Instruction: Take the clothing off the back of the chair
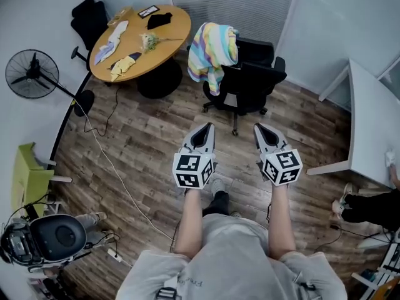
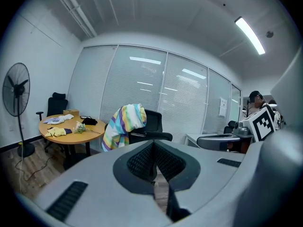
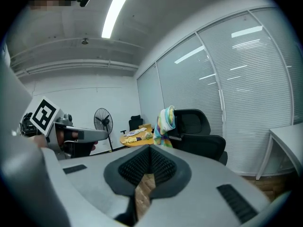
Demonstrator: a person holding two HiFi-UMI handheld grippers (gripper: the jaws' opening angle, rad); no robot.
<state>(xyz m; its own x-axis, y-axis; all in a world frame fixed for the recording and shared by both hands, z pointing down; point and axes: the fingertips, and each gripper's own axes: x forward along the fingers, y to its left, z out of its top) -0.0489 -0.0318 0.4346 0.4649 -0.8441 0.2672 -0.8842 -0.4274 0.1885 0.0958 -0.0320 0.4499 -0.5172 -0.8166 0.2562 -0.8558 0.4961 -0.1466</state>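
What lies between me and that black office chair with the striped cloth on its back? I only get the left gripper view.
Observer: Only bare wooden floor. The left gripper and the right gripper are both well short of the black office chair and its rainbow-striped cloth.
Operator: Is the right gripper open?
Observer: No. Its own view shows the jaws together with nothing between them.
Operator: Anything off to my left?
Observer: A lime-green chair stands by the wall, nearer to you than the black pedestal fan.
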